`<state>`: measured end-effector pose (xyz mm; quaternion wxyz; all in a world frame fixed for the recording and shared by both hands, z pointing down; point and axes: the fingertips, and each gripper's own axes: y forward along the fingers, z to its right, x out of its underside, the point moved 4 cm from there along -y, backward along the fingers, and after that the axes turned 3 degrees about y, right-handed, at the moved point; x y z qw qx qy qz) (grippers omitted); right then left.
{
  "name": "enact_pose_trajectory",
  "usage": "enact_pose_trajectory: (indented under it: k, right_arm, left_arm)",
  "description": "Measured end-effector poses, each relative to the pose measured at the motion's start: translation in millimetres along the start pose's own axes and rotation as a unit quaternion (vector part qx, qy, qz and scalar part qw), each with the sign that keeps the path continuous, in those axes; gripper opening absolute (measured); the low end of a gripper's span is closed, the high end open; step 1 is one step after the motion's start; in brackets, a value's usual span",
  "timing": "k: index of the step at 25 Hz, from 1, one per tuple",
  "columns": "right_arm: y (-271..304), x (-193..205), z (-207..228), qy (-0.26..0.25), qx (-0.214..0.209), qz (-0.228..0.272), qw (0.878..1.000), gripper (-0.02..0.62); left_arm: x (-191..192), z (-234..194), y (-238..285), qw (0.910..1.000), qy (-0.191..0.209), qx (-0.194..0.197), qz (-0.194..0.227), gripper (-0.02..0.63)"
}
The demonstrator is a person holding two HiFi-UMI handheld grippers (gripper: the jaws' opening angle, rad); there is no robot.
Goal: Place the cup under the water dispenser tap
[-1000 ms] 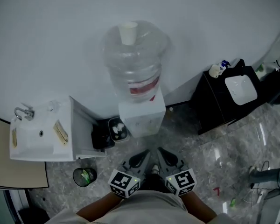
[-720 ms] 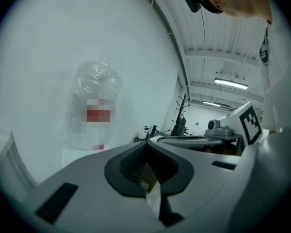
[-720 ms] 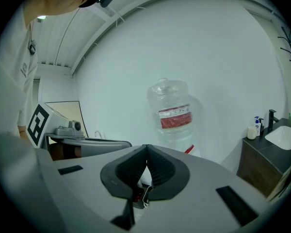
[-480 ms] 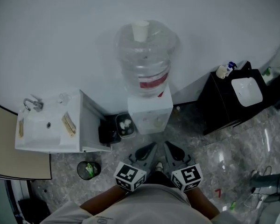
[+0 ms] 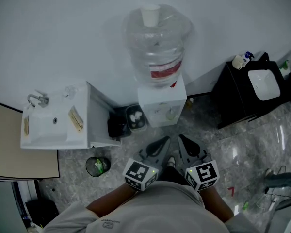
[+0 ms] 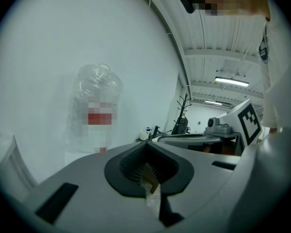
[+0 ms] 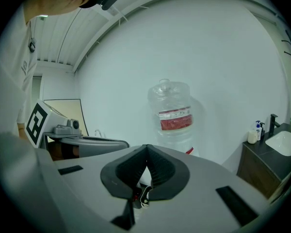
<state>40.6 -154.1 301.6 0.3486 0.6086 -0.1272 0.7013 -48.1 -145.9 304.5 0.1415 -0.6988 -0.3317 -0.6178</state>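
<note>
The cup [image 5: 150, 14] stands on the very top of the big clear bottle [image 5: 157, 47], which sits upended on the white water dispenser [image 5: 162, 108] against the pale wall; it is nowhere near the dispenser's front, and neither gripper touches it. The person faces the dispenser with both grippers held out low, side by side and close together, well short of the machine; the left gripper [image 5: 160, 143] has its two jaws pressed tip to tip with nothing between them, as the left gripper view shows plainly [image 6: 145, 144], with only floor showing through the slit lower down; the right gripper [image 5: 184, 142] is likewise fully closed and empty, its ribbed pads meeting at the tips [image 7: 146, 148] (the bottle with its red label rises straight beyond them in that view). To the left of the dispenser a small dark bin [image 5: 136, 116] holds white scraps, just beside the side panel of a white sink unit [image 5: 48, 127] with a tap at its back; a round waste bin [image 5: 97, 166] stands on the grey marbled floor in front of that unit; to the right, a black cabinet [image 5: 237, 98] carries a white basin [image 5: 264, 84] and a soap bottle [image 5: 245, 58].
</note>
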Motion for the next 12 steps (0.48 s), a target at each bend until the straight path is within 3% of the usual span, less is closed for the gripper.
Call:
enact_pose_trajectory:
  k: [12]
  right_arm:
    - [8,7,-8,0.000,0.010,-0.010,1.000,0.017]
  left_arm:
    - [8,-10,-6,1.0000,-0.005,0.006,-0.004,0.006]
